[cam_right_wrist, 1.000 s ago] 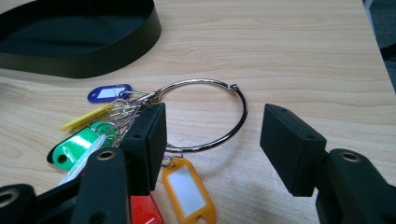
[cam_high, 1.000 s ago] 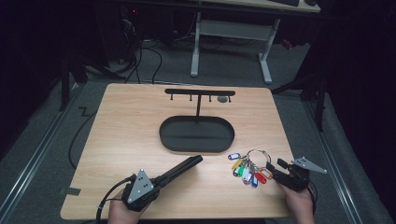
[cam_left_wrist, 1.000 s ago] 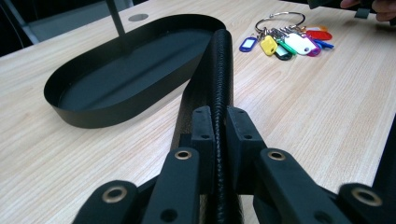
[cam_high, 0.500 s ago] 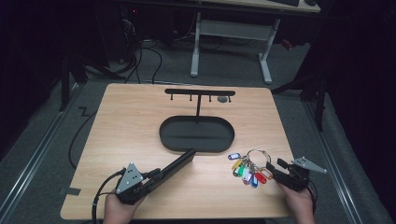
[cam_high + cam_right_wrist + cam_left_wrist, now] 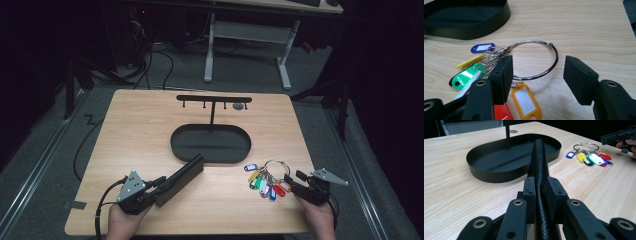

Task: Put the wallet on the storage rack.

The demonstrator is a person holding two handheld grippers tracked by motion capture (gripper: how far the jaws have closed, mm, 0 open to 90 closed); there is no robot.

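Wallet (image 5: 181, 177), black, is clamped in the left gripper (image 5: 159, 188) on the surface (image 5: 135, 135), tip near the oval tray (image 5: 210, 144). Left gripper view: fingers (image 5: 530, 195) squeeze its textured edge. Right gripper view: fingers (image 5: 503, 75) spread wide over the key ring (image 5: 536, 60), holding nothing.

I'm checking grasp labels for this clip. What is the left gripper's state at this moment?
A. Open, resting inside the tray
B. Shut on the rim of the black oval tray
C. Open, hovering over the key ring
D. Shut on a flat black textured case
D: in the left gripper view, the left gripper has its jaws pressed against both sides of the black case, whose far end reaches the tray.
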